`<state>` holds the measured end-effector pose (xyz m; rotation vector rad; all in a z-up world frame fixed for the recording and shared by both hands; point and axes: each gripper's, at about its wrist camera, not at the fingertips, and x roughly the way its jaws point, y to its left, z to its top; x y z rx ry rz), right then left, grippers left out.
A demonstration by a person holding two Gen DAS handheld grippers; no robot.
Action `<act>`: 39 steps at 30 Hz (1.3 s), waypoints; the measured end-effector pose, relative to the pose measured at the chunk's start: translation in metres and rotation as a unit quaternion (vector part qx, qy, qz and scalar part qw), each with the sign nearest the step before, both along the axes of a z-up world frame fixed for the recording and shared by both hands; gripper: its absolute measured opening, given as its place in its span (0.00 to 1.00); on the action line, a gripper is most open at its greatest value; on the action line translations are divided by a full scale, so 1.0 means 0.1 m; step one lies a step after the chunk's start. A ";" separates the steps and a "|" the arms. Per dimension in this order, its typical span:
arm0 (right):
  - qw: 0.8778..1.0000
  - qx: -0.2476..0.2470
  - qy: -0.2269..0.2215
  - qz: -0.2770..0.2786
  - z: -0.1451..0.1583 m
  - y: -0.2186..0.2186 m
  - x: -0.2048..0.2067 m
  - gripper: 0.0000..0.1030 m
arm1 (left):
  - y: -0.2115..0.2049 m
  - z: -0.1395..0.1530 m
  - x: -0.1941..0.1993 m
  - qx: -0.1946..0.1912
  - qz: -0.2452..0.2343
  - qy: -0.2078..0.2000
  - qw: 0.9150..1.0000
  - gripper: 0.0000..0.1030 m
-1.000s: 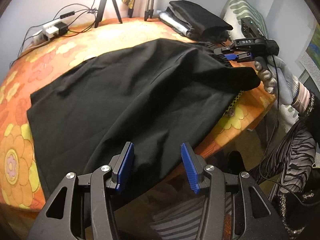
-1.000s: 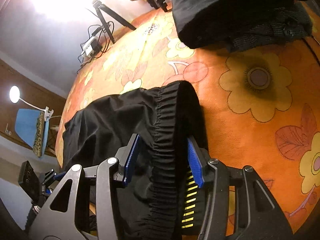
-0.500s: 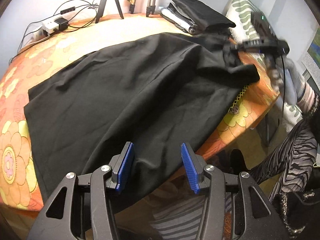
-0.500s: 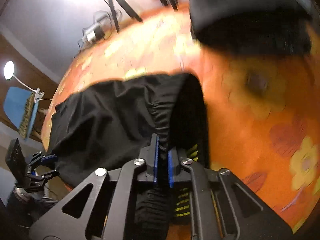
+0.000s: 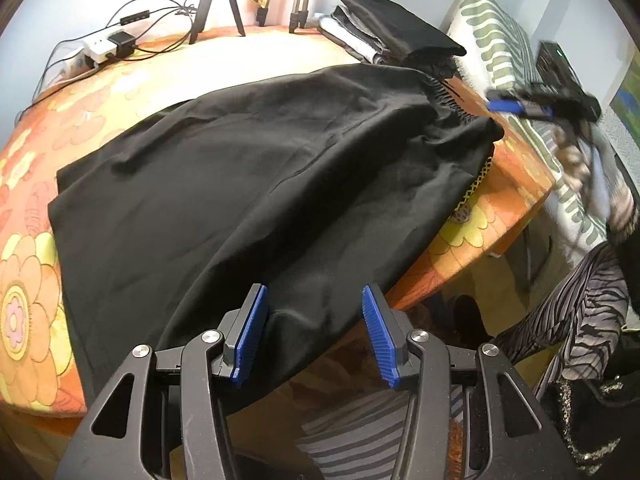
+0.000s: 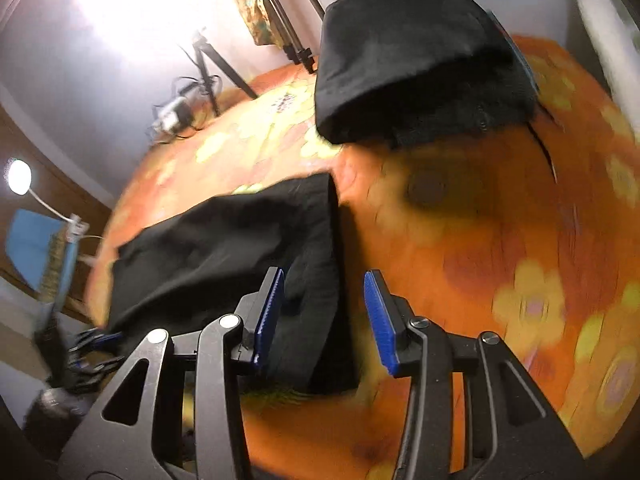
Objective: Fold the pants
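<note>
Right tool [image 6: 324, 316] just opened, lifted off 1 pants [image 5: 248, 184]

bright glare at top, fisheye-curved edges, left view sharp, right view motion-blurred, dark corners

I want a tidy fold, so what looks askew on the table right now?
The pants lie crooked: their near edge droops off the table front, below the left gripper, and the waistband end is bunched, not flat.
</note>
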<state>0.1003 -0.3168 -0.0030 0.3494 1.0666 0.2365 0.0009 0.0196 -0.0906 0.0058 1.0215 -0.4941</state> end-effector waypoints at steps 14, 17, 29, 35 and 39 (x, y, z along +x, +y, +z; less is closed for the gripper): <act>0.998 -0.043 -0.008 0.050 -0.26 0.37 -0.36 0.31 | -0.04 -0.02 -0.03 0.008 -0.008 0.000 1.000 0.47; 0.994 -0.078 -0.013 0.076 -0.26 0.48 -0.35 0.18 | -0.02 -0.03 -0.03 0.009 -0.006 0.000 1.000 0.47; 0.976 -0.191 -0.055 0.091 0.08 0.32 -0.48 0.35 | 0.18 0.17 -0.15 -0.019 0.012 -0.011 1.000 0.47; 0.978 -0.151 -0.104 0.099 0.37 0.59 -0.51 0.35 | 0.68 0.46 -0.31 -0.033 0.111 -0.059 0.992 0.47; 0.974 -0.117 -0.136 0.140 0.62 1.01 -0.47 0.35 | 0.83 0.42 -0.41 -0.026 0.144 -0.056 0.988 0.47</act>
